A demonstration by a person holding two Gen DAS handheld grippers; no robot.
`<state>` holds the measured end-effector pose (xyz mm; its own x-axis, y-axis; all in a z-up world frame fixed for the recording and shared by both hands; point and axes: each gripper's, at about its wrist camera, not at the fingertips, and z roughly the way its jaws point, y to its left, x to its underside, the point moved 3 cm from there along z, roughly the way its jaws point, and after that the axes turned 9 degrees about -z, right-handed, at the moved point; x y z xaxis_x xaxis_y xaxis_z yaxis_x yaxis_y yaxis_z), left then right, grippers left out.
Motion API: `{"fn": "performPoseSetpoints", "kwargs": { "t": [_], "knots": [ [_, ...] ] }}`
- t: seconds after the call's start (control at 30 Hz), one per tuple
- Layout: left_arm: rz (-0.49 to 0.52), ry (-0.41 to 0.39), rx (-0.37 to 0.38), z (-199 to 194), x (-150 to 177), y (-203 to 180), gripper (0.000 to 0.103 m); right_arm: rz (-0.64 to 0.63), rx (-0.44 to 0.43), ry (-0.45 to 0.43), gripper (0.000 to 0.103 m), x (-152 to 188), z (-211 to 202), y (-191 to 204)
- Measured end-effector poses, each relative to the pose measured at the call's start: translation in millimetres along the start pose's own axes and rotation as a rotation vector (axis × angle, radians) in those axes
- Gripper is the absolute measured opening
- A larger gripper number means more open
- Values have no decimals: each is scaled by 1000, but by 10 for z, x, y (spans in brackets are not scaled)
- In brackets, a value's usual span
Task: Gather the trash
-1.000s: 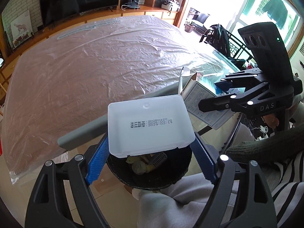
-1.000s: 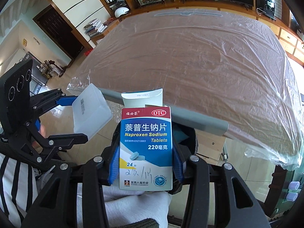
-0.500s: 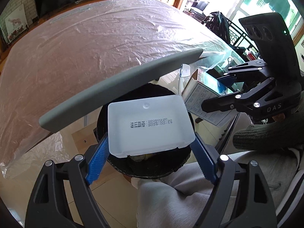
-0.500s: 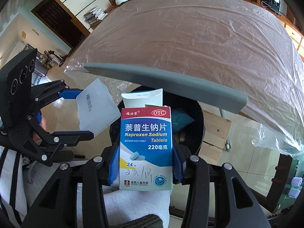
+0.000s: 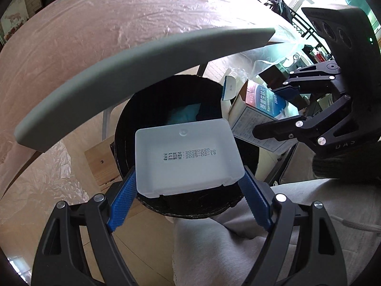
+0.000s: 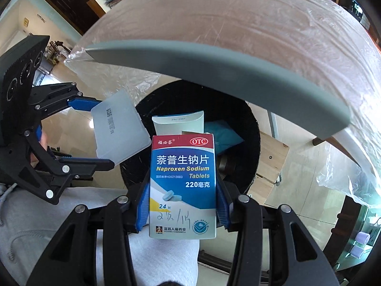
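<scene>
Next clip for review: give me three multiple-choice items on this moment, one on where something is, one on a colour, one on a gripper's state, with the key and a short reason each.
1. Where is the black bin?
A. on top of the table
B. on the floor below the grey table edge
C. on a chair

2. What colour are the pads of the left gripper?
A. blue
B. red
C. yellow

3. What is the right gripper doing?
A. standing open and empty
B. closed on nothing
C. clamping the medicine box

Key:
1 B, the bin's opening shows under the table edge in both views.
2 A, blue ridged pads press on the translucent white plastic box.
3 C, its pads press both sides of the upright Naproxen Sodium carton over the bin.
</scene>
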<state>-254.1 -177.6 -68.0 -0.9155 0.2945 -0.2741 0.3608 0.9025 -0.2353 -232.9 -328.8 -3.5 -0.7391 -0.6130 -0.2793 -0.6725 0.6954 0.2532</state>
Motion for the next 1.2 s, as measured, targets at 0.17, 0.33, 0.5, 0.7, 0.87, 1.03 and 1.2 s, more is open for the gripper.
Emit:
{"fn": "performPoseSetpoints", "kwargs": {
  "t": [0.17,0.33,0.5,0.7,0.87,1.03,1.2],
  "knots": [
    [0,26,-23,157,-27,40,84,8,13,22,45,-42,189,-16],
    [1,64,-30,304,-58,73,84,18,38,50,47,-45,338,-40],
    [-13,80,-48,316,-76,117,84,60,39,45,73,-19,314,-92],
    [-8,136,23,46,-98,92,84,86,-10,6,74,-9,-125,-209],
    [5,-14,133,-679,-396,-12,94,79,-81,-168,83,-216,-851,-284],
    [-77,-340,92,-1283,-952,364,101,167,136,-435,99,-601,-1473,-798],
    [-249,-456,-152,-1091,-1462,1222,101,249,427,-489,99,-960,-1356,-1698]
  ]
}}
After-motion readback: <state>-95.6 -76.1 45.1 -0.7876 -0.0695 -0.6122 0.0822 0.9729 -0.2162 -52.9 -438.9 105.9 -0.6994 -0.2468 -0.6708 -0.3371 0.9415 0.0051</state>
